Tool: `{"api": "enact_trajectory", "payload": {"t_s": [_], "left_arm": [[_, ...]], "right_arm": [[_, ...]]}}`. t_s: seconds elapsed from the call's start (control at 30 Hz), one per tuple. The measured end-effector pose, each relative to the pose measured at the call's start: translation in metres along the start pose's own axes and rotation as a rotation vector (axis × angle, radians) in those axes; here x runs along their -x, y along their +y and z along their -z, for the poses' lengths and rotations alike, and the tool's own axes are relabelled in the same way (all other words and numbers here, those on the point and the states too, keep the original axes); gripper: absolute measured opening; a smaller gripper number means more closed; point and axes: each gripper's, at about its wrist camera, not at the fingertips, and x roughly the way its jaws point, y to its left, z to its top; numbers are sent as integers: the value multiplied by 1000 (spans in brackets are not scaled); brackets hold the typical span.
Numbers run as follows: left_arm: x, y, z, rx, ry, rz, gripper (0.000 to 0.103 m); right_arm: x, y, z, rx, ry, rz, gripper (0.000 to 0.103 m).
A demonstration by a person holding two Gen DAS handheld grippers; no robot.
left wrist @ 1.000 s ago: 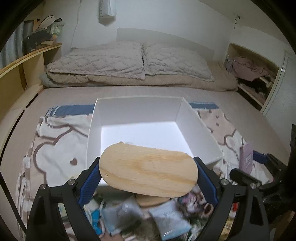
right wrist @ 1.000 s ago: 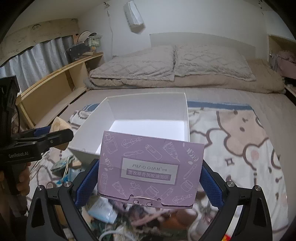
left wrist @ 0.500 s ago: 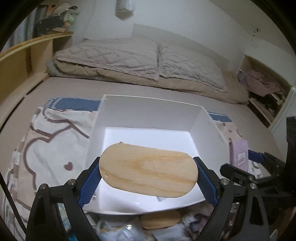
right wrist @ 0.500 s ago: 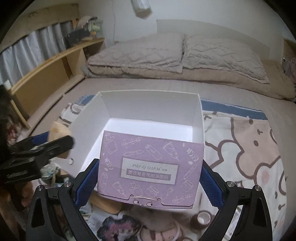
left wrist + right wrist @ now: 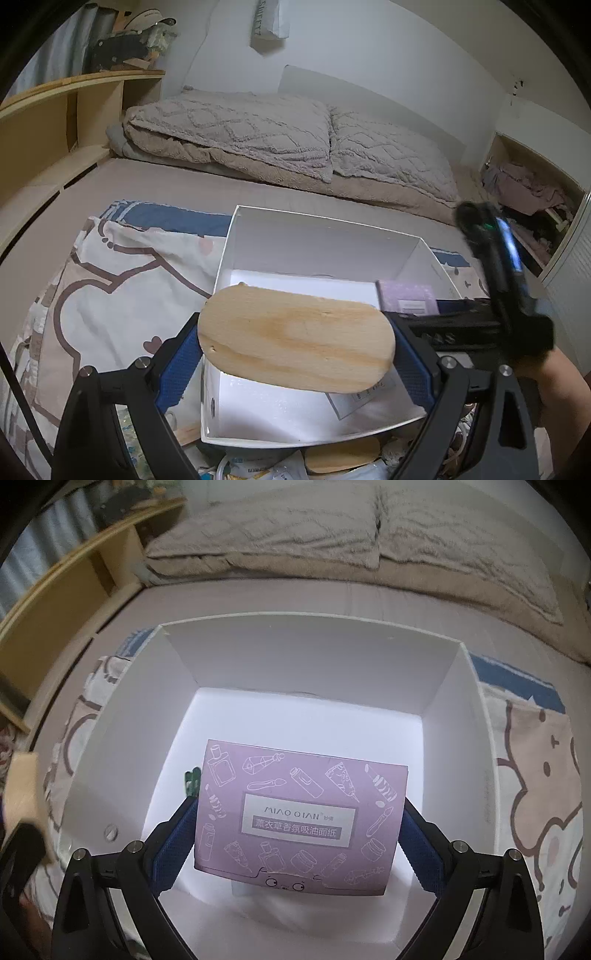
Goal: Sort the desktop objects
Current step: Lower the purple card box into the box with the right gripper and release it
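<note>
I see left gripper [image 5: 295, 350] clamped on oval wooden board [image 5: 295, 341]; right gripper [image 5: 299, 830] clamped on lilac packet [image 5: 301, 818], frame centre, over white box [image 5: 314, 653].

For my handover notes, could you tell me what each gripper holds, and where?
Left gripper clamps the wooden oval board by its rounded ends; right gripper clamps the purple packet by its side edges.

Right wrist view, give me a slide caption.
Right gripper holds a purple packet over the open white box on the bed.
</note>
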Motion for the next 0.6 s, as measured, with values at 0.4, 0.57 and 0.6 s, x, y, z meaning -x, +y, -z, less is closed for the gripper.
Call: {"api": "enact_trajectory", "payload": {"t_s": [0.4, 0.57, 0.6], "left_arm": [[-5, 8, -2, 39, 7, 8, 94], [-8, 6, 0, 28, 14, 10, 94], [-8, 4, 1, 24, 16, 10, 94]], "right_arm": [[-7, -10, -15, -69, -48, 78, 103], [9, -13, -13, -78, -89, 38, 103], [15, -14, -11, -73, -109, 30, 103]]}}
